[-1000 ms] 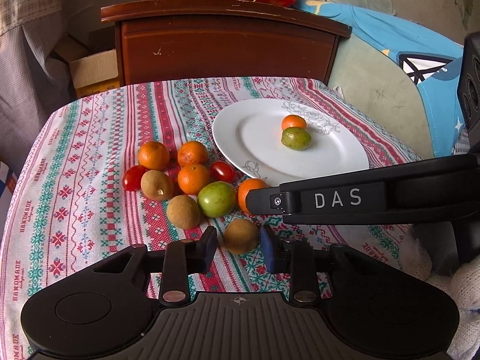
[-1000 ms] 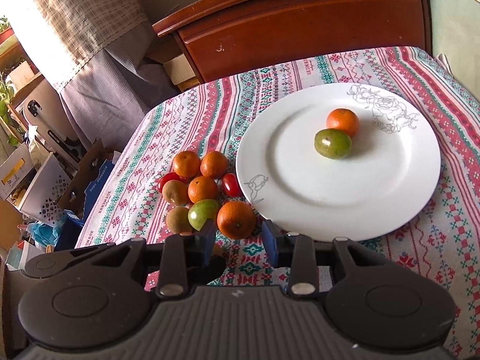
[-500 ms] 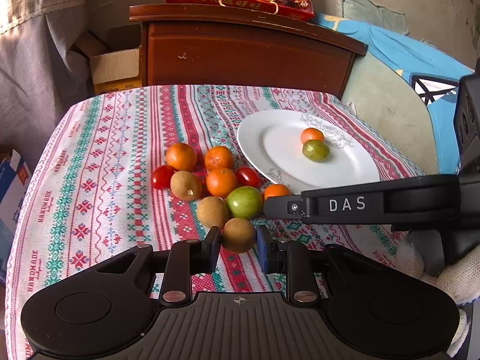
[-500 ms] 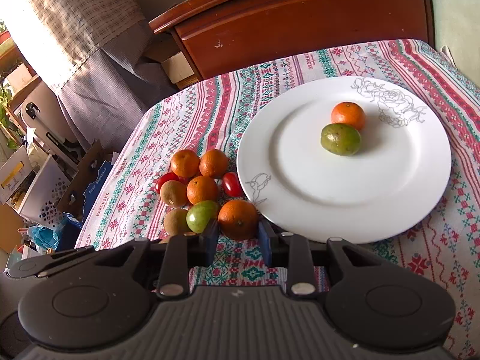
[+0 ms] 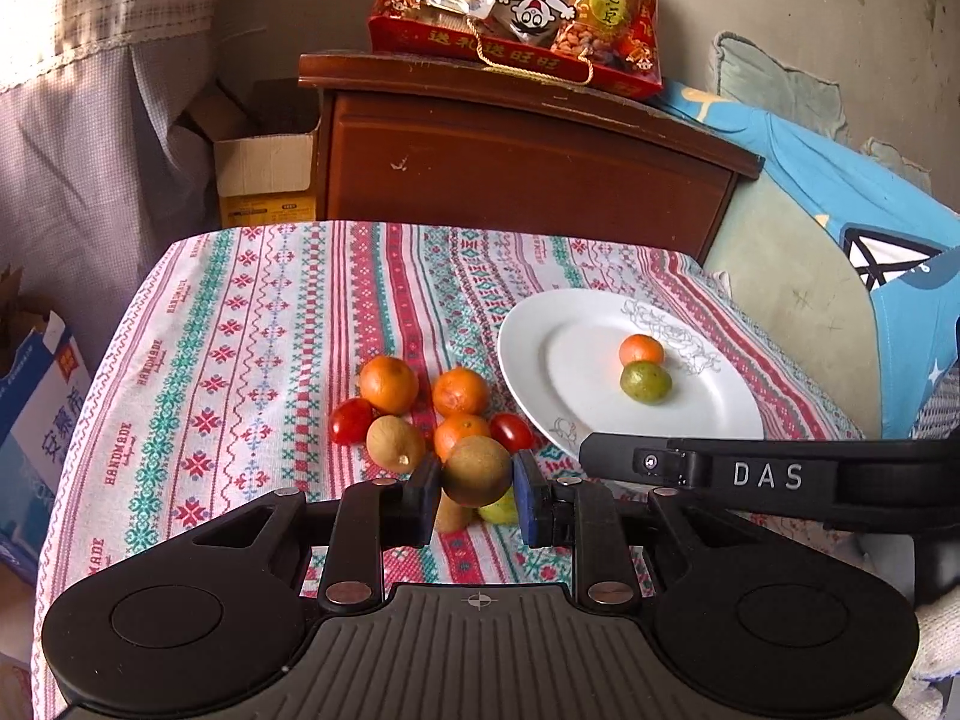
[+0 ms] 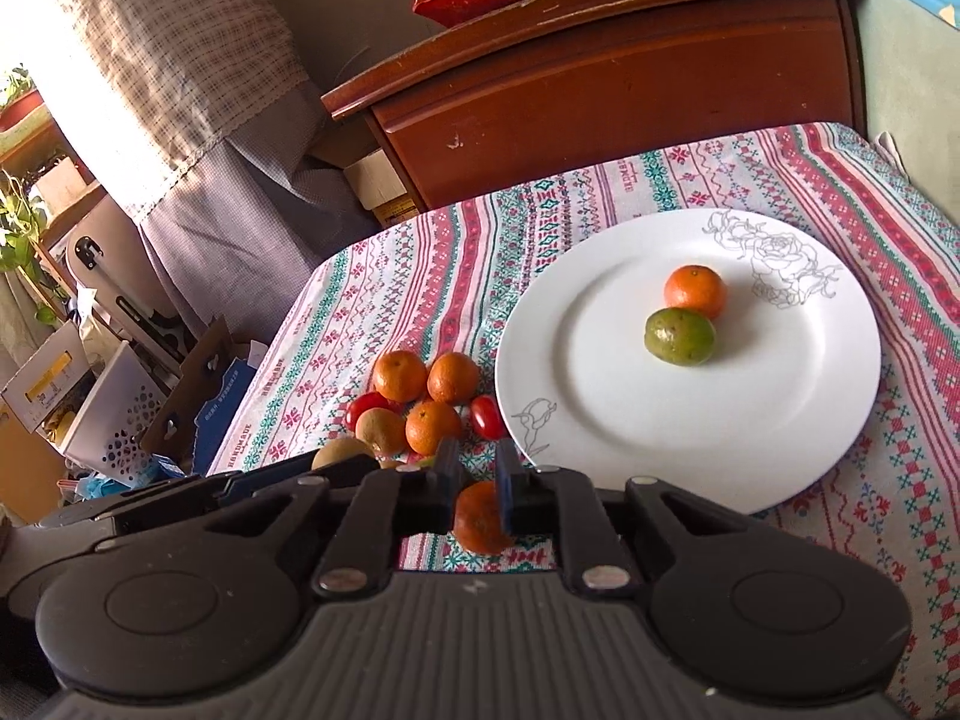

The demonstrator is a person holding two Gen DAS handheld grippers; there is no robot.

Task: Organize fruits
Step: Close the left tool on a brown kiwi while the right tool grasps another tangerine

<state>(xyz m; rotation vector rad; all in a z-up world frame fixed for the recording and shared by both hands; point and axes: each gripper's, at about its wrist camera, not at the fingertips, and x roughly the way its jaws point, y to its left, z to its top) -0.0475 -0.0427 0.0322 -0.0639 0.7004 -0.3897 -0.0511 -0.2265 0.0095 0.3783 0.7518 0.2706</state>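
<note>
Pinching a brown fruit (image 5: 476,470) between its blue-padded fingers (image 5: 529,505), the left gripper (image 5: 474,498) has it up off the patterned tabletop (image 5: 258,324), right over the loose pile of oranges (image 5: 389,384) and cherry tomatoes (image 5: 350,420). The right gripper (image 6: 474,483) has its fingers closed on a small orange (image 6: 477,519), just beside the near rim of the white plate (image 6: 780,420). On the plate there's another orange (image 6: 695,291) touching a green fruit (image 6: 680,336). In the left view, the right gripper's black arm (image 5: 768,474) cuts across the plate's front edge. Behind the tabletop sits a wooden cabinet (image 5: 516,180) with a red snack bag (image 5: 522,12) on top.
</note>
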